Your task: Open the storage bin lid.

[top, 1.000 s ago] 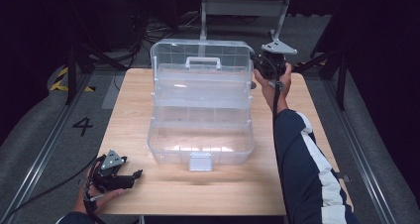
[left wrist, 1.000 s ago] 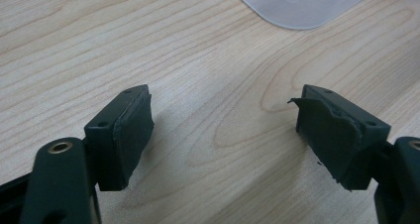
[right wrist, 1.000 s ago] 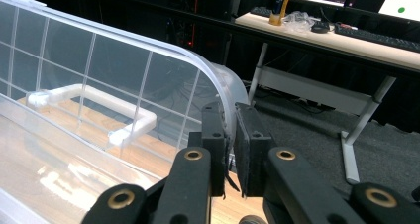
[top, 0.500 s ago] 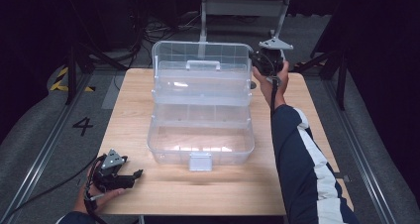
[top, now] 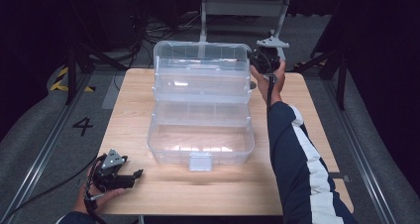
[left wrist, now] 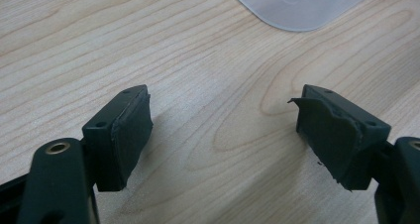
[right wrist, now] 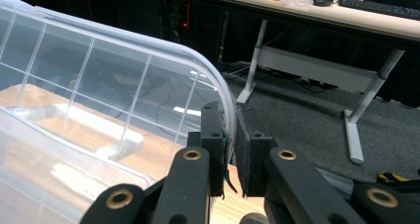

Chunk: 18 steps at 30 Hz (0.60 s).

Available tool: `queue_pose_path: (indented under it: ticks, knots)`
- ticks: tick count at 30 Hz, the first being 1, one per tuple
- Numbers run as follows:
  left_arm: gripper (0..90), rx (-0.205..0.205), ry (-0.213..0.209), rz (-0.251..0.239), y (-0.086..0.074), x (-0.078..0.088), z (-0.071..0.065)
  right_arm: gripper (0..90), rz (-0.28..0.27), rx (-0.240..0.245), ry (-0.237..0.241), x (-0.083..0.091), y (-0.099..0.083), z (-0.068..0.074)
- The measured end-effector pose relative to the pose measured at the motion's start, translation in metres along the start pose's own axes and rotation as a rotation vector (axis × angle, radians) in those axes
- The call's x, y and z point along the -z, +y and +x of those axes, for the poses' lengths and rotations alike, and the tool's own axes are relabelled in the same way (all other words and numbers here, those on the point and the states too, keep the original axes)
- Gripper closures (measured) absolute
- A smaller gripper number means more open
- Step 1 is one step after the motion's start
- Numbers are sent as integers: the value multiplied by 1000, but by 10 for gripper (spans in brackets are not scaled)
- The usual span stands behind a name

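- A clear plastic storage box [top: 200, 130] is positioned at the centre of the wooden table [top: 307, 135], with its latch tab facing 6 o'clock.
- The box lid [top: 200, 65] is raised at the 12 o'clock side of the box; a carry handle is seen through it in the right gripper view.
- The right gripper [top: 261, 60] is held at the 1 o'clock corner of the box, at the top right edge of the lid.
- In the right gripper view, the right gripper [right wrist: 232, 149] is seen with its jaws closed almost fully on the curved lid rim [right wrist: 225, 105]; the thin plastic edge is pinched between the pads.
- The left gripper [top: 116, 172] is held low over the table at 7 o'clock, well apart from the box.
- In the left gripper view, the left gripper [left wrist: 223, 135] is seen with its jaws spread wide; nothing is gripped, and only bare wood grain is visible between the pads.
- A rounded corner of the box [left wrist: 302, 6] is seen at 12 o'clock in the left gripper view.
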State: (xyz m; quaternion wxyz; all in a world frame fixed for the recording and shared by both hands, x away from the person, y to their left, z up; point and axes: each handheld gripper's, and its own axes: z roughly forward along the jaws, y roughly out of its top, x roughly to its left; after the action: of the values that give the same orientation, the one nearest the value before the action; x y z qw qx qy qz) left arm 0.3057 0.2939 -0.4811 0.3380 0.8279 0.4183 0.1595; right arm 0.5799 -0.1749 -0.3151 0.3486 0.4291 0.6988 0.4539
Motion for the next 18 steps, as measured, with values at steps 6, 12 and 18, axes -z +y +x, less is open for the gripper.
queue_pose_path:
  ticks: [6, 12, 18]
  knots:
    - [221, 1, 1, -2, 0, 0, 0, 835, 15, -9, 8, -9, -2, -3]
    - [221, -2, 3, 4, 0, 1, 1, 834, 24, -24, 9, -17, -6, -5]
    - [221, -1, 4, 0, 0, 0, 0, 829, 38, -17, 14, -23, -8, -7]
